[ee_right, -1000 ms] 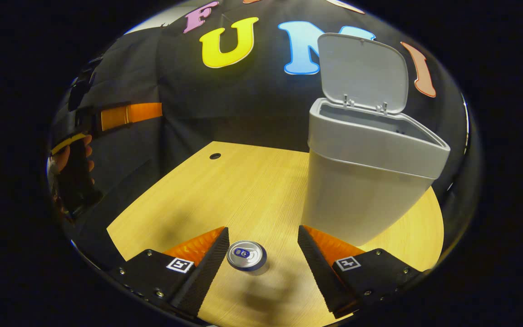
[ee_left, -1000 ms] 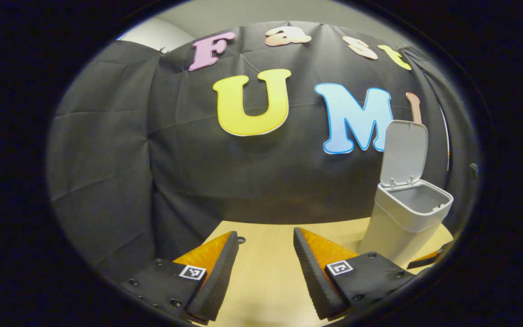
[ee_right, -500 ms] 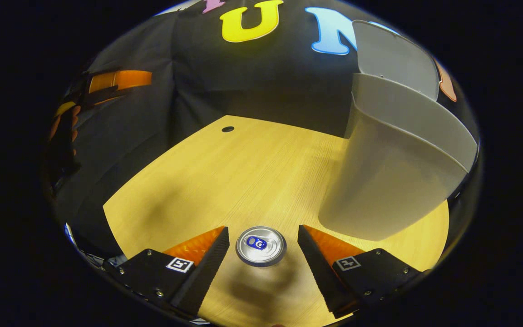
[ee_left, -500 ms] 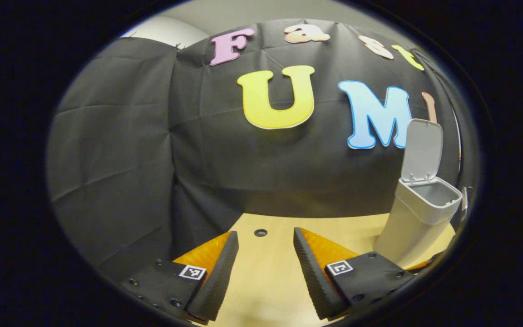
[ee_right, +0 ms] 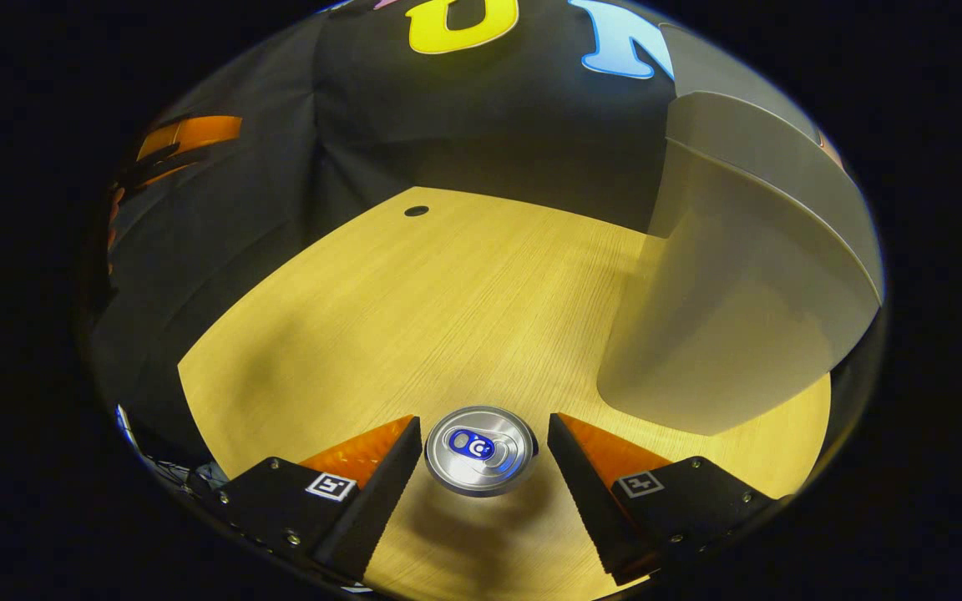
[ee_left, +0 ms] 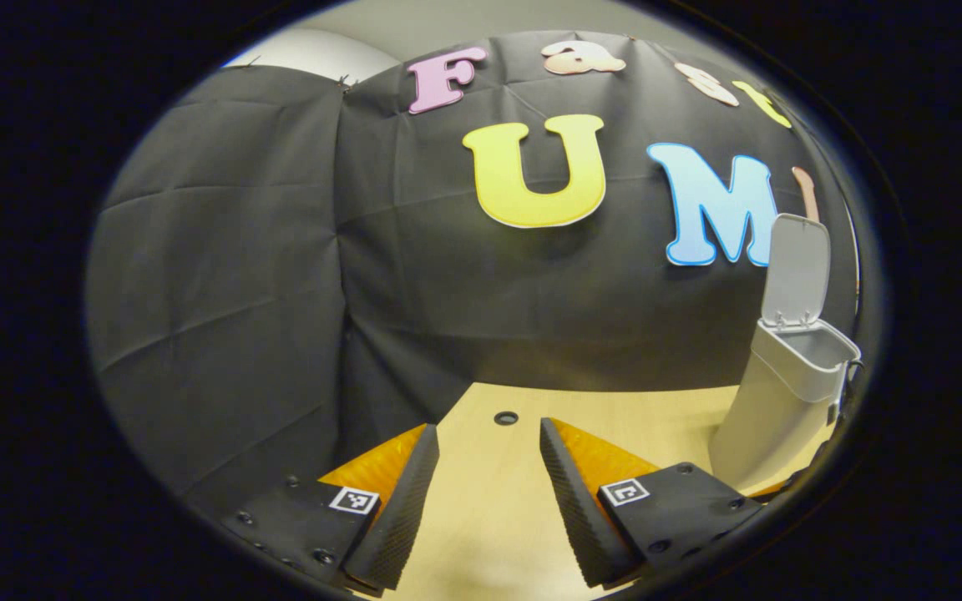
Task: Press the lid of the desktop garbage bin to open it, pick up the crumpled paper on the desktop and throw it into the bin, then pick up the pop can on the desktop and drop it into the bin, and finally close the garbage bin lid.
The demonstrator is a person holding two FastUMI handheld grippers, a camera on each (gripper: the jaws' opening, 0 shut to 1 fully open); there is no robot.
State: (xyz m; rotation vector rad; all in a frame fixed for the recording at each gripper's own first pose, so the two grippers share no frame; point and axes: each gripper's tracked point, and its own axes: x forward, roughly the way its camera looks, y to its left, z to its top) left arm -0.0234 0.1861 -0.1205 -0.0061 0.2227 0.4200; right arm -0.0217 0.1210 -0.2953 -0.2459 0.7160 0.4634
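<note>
The pop can (ee_right: 479, 451) stands upright on the wooden desktop (ee_right: 448, 300), seen from above with its silver top and blue tab. My right gripper (ee_right: 481, 455) is open, its fingers on either side of the can, apart from it. The grey garbage bin (ee_right: 731, 325) stands close on the right with its lid raised. In the left gripper view the same bin (ee_left: 782, 392) is at the far right, lid (ee_left: 797, 267) upright. My left gripper (ee_left: 488, 492) is open above the desktop (ee_left: 481, 517) with nothing between its fingers.
A small round hole (ee_right: 416, 210) sits near the desktop's far edge, also seen as the hole (ee_left: 505, 417) ahead of the left fingers. The black cloth wall closes the back and left. The other gripper (ee_right: 180, 138) shows at the upper left of the right gripper view.
My right gripper has come down over the can, which now lies between its fingers and looks larger. The left gripper has swung left, so the bin slid to the right edge of its view.
</note>
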